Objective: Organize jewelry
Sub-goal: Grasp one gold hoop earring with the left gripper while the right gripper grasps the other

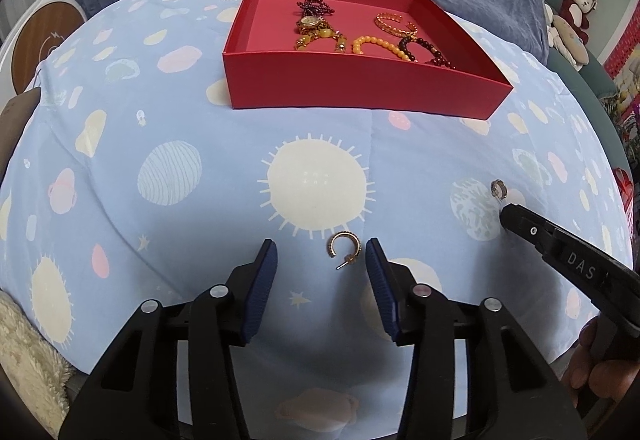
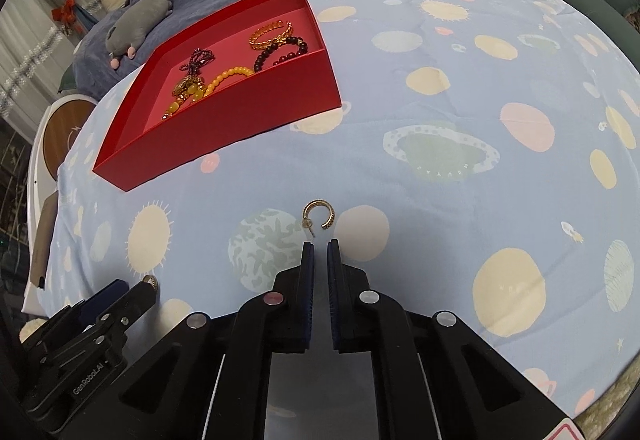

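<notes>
Here, two gold hoop earrings lie on the blue space cloth (image 1: 200, 128). The left gripper (image 1: 322, 254) is wide open, with one earring (image 1: 345, 249) between its tips, close to the right pad. The right gripper (image 2: 321, 245) is almost closed, holding nothing, just behind the other earring (image 2: 320, 215). The red box (image 1: 360, 84) holds bracelets (image 1: 394, 36) and beads.
</notes>
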`<act>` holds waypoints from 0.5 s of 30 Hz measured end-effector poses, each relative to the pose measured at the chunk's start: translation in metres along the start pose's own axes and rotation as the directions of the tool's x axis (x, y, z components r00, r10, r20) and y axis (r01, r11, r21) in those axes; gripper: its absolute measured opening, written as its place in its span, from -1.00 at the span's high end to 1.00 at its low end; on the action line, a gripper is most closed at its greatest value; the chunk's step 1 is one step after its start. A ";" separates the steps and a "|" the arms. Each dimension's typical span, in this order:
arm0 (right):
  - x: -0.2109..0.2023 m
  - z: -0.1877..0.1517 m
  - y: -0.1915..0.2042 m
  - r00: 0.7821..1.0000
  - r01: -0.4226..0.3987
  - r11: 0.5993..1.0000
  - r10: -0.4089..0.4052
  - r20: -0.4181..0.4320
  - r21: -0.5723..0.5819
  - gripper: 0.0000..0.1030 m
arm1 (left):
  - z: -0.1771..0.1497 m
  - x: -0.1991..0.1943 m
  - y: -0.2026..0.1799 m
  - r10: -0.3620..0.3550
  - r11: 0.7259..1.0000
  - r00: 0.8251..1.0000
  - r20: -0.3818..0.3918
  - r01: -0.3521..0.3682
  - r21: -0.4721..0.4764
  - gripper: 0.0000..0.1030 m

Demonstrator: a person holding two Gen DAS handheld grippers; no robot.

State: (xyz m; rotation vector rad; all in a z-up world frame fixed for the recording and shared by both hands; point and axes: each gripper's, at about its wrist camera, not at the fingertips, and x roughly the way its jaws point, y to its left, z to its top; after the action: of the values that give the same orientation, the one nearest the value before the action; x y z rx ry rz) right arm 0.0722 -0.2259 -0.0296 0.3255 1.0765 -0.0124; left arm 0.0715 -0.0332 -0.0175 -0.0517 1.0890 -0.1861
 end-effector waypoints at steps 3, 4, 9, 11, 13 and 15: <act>-0.002 0.002 0.002 1.000 0.001 1.000 -0.001 0.009 -0.003 0.70 | 0.001 0.001 -0.002 -0.004 1.000 1.000 -0.003 0.004 0.002 0.16; -0.002 0.004 0.003 1.000 0.009 1.000 -0.009 0.015 -0.005 0.58 | 0.001 0.001 -0.003 -0.004 1.000 1.000 -0.004 0.004 0.005 0.16; 0.003 0.016 0.010 0.999 0.025 0.999 -0.024 0.021 -0.032 0.48 | 0.001 0.001 -0.004 -0.005 1.000 1.000 -0.002 0.005 0.003 0.15; 0.008 0.020 0.014 0.999 0.037 0.998 -0.036 0.014 -0.057 0.48 | 0.001 0.001 -0.003 -0.008 1.000 1.000 -0.002 0.008 0.002 0.15; 0.012 0.021 0.017 0.999 0.048 0.996 -0.048 0.007 -0.077 0.69 | 0.001 0.001 -0.002 -0.012 1.000 1.000 -0.003 0.012 -0.002 0.15; 0.012 0.019 0.019 0.998 0.061 0.994 -0.060 0.010 -0.095 0.70 | 0.001 0.000 -0.001 -0.017 1.000 1.000 -0.003 0.017 -0.007 0.15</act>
State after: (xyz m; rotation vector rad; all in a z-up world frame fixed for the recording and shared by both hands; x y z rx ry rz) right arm 0.0976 -0.2106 -0.0273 0.2065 1.0760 -0.0159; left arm 0.0722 -0.0344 -0.0174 -0.0671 1.0927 -0.1979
